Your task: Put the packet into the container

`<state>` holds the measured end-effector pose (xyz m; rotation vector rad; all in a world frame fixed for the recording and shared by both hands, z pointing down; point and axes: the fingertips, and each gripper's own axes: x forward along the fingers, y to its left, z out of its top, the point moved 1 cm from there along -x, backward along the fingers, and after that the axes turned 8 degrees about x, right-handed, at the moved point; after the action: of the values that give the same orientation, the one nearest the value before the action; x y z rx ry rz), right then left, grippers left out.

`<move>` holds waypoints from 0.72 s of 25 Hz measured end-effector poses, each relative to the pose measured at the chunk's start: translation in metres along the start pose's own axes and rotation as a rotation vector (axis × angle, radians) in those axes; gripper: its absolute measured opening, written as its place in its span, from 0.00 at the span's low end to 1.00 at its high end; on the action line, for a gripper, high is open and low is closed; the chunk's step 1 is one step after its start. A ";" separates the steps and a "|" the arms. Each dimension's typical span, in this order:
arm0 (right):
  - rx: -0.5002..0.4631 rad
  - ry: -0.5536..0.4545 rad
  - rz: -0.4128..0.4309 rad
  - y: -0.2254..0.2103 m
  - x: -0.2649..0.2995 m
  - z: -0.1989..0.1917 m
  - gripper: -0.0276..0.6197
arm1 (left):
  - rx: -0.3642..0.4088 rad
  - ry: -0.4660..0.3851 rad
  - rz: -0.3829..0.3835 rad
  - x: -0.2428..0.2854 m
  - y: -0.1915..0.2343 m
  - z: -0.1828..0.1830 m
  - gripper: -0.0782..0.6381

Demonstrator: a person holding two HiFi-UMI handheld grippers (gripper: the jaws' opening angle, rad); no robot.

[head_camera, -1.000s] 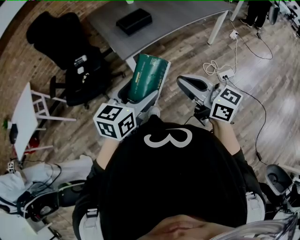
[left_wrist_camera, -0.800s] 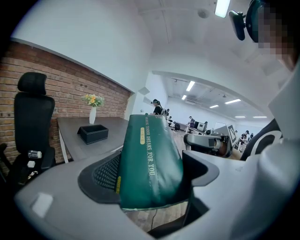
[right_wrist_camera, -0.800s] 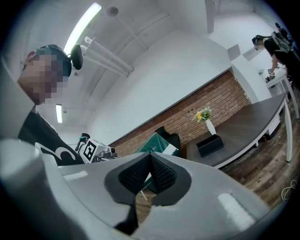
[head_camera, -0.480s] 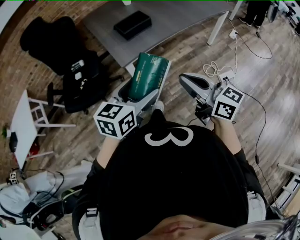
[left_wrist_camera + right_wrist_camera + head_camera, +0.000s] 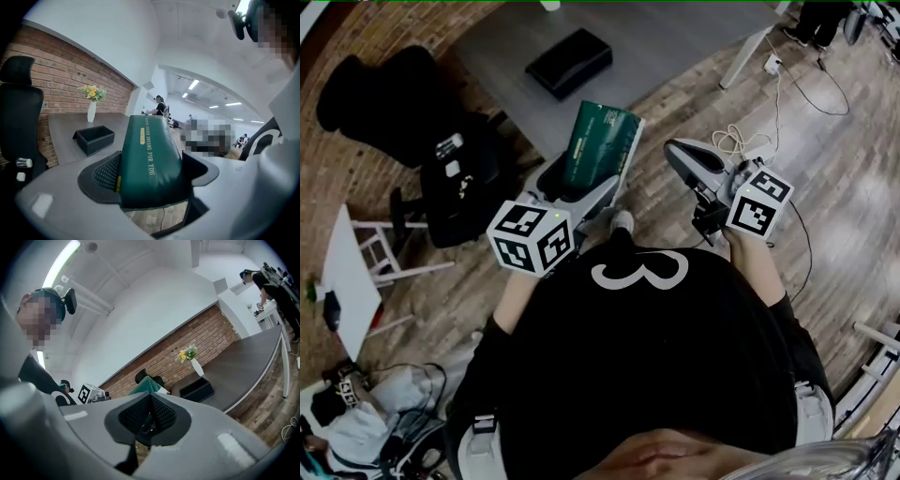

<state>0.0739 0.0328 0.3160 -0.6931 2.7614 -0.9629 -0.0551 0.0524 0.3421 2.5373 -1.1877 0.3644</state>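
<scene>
Wooden flooring is spreading beneath a grey table, and a black office chair is standing well to the left of the container, an open black box that is sitting on that table. Beyond the container, toward the brick wall, a white vase of flowers is standing on the same tabletop. On the person's side of the container, and clearly apart from it in the air, the left gripper is clamping its jaws on the lower part of the green packet, whose free end is pointing out toward the table. Further right of the container, the right gripper is carrying nothing, its jaws pressed together with no gap between them. Judging by this, the pick-up is looking finished, while the carry over to the container, the lowering inside and the release are all waiting to be done. Counting up, one packet, one container, one chair, one vase and two grippers are showing.
</scene>
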 end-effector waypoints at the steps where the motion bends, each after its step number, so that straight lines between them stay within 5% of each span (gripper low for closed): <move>1: 0.003 0.007 -0.002 -0.006 0.010 0.004 0.04 | 0.001 0.003 -0.003 0.006 0.011 0.003 0.70; 11: -0.002 0.033 -0.017 -0.060 0.087 0.050 0.04 | 0.078 0.020 -0.019 0.050 0.097 0.039 0.70; 18: -0.013 0.012 -0.030 -0.079 0.108 0.065 0.04 | 0.212 0.015 -0.013 0.068 0.134 0.056 0.70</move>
<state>0.0260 -0.1082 0.3161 -0.7354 2.7778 -0.9584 -0.1115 -0.0979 0.3379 2.7141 -1.1828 0.5314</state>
